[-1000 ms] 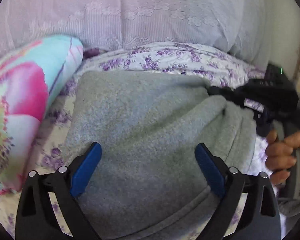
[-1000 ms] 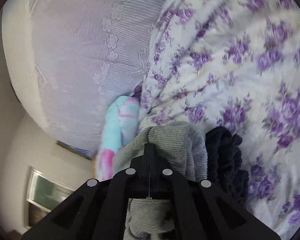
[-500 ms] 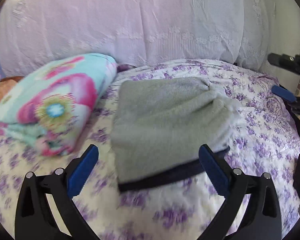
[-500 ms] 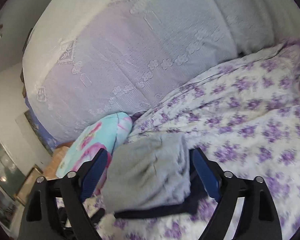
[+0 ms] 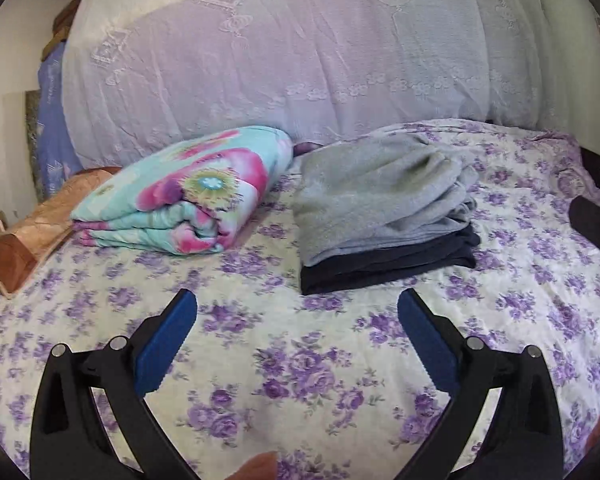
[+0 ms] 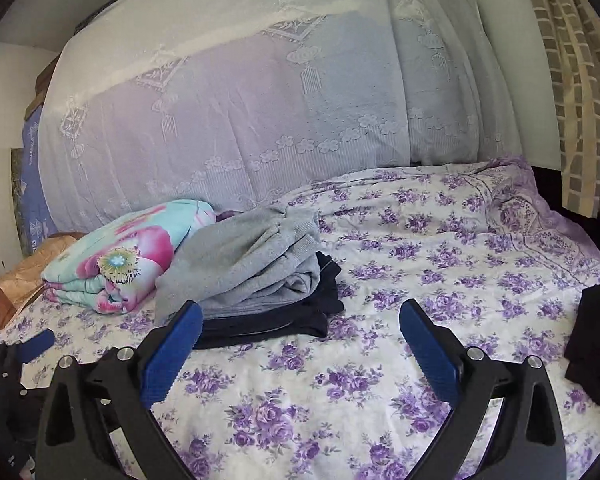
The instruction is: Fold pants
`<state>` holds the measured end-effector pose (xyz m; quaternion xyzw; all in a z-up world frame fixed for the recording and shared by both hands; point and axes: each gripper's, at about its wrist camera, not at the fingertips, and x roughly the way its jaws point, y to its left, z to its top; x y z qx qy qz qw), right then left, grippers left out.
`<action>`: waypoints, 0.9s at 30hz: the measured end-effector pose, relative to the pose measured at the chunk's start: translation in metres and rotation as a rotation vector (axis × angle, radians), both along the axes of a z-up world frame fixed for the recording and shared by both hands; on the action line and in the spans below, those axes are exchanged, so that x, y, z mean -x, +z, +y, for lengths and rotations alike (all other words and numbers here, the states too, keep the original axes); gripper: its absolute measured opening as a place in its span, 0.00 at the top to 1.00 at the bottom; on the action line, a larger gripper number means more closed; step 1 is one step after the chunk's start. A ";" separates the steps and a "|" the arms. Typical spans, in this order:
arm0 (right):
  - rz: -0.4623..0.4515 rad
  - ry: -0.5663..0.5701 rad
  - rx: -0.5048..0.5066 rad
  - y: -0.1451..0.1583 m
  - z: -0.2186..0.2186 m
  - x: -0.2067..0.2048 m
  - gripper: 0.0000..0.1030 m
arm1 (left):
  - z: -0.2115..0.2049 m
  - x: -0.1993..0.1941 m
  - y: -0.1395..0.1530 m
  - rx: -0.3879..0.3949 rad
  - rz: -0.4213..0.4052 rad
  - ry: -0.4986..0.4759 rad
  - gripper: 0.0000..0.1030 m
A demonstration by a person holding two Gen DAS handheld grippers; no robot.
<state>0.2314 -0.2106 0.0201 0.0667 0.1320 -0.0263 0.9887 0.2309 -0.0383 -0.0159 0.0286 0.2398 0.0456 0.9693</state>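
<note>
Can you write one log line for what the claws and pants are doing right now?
left claw: open, empty | right claw: open, empty | grey pants: folded, on dark pants | bed

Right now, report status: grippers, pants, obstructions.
Left gripper open, empty. Right gripper open, empty. Gray pants folded, stacked on dark folded garment, beside floral blanket. Nothing between grippers and stack.

Each hand-held gripper, left [image 5: 298,316] and right [image 6: 300,326], has two black plastic arms with triangular cut-outs. The fingers [image 5: 166,344] carry blue pads with finely ridged inner edges. Round silver screws [image 5: 117,343] sit at the joints behind the pads. A patch of skin [image 5: 258,468] shows just below the left one.
</note>
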 end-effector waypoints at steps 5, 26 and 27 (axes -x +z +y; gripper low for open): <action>0.027 0.060 0.024 -0.009 0.007 0.002 0.03 | 0.002 -0.014 -0.005 0.060 0.080 -0.026 0.04; 0.094 0.081 0.035 -0.019 0.014 0.000 0.03 | 0.001 -0.010 -0.007 0.029 0.080 -0.006 0.04; 0.095 0.081 0.035 -0.019 0.014 -0.001 0.03 | 0.000 -0.009 -0.007 0.028 0.079 -0.010 0.04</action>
